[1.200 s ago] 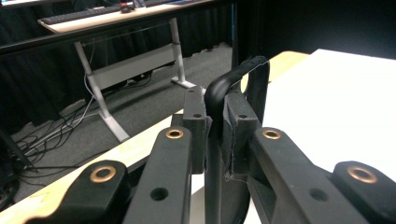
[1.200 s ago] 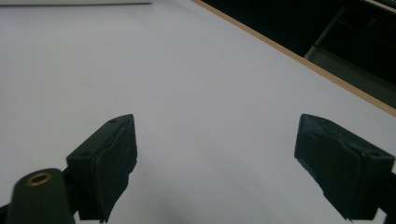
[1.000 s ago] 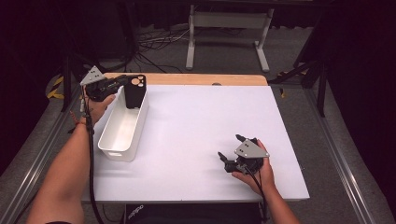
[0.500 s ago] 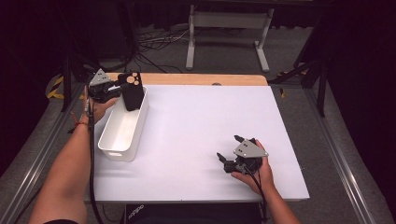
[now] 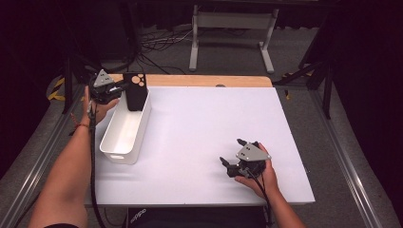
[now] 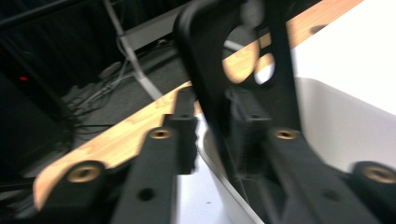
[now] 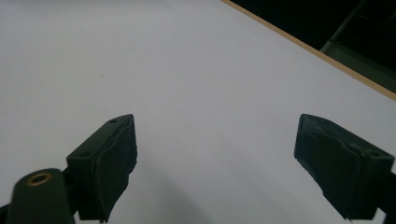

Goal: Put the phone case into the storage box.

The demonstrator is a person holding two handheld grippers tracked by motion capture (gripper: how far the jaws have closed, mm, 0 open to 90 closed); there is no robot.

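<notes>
A black phone case (image 5: 134, 90) with round camera holes stands upright at the far end of a long white bin (image 5: 124, 130), its lower edge inside the bin. My left gripper (image 5: 124, 85) reaches in from the left and is shut on it. Its jaws have just been closing, with the case (image 6: 215, 60) between them in the blurred left gripper view, above the bin wall (image 6: 336, 121). My right gripper (image 5: 231, 151) rests on the white table (image 5: 204, 118) near its front right, open, with nothing between its pads (image 7: 116, 154).
A wooden strip (image 5: 190, 80) runs along the table's far edge. Beyond it are a metal stand's legs (image 5: 228, 42) and cables on the floor. Metal rails (image 5: 38, 156) flank the table on both sides.
The case has swung from a tilt to upright at the bin's far end, and the left hand has shifted slightly left. The right gripper has not moved.
</notes>
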